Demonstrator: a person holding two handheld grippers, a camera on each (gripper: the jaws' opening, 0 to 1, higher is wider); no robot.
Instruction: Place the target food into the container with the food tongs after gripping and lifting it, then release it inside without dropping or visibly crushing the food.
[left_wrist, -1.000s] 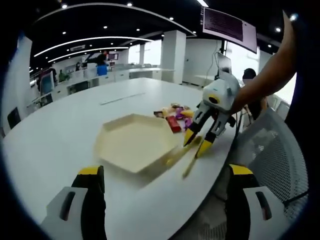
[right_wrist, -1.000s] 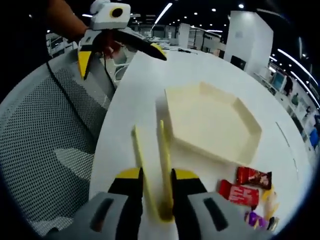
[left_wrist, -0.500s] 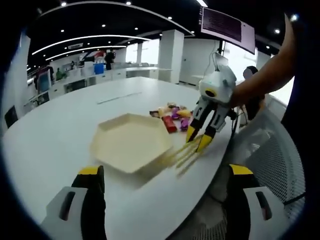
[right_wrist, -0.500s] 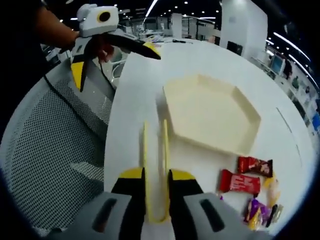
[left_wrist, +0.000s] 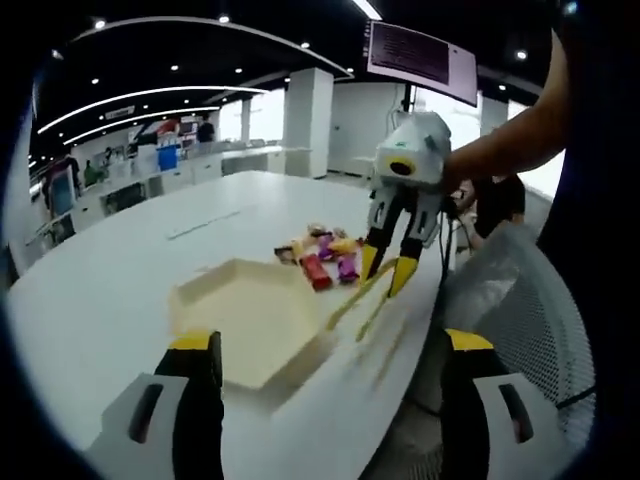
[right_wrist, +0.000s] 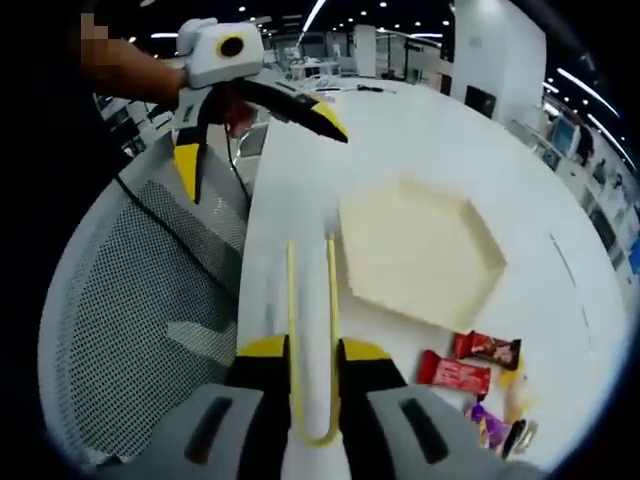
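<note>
Wrapped snack bars (right_wrist: 468, 362) lie heaped on the white bench (right_wrist: 400, 130), just beside the hexagonal container (right_wrist: 420, 250) (empty, as far as I can see). The right tongs (right_wrist: 313, 352) are clamped on the yellow food tongs (right_wrist: 331, 290), whose tips point away from the bars. The left tongs (left_wrist: 328, 342) gape, holding nothing. I'd swing the tips over one bar, then squeeze gently.

Open-plan office. Long white bench (left_wrist: 120, 270), mesh chair (right_wrist: 130, 300), hanging screen (left_wrist: 420, 60), recessed ceiling spots, desk rows behind.
</note>
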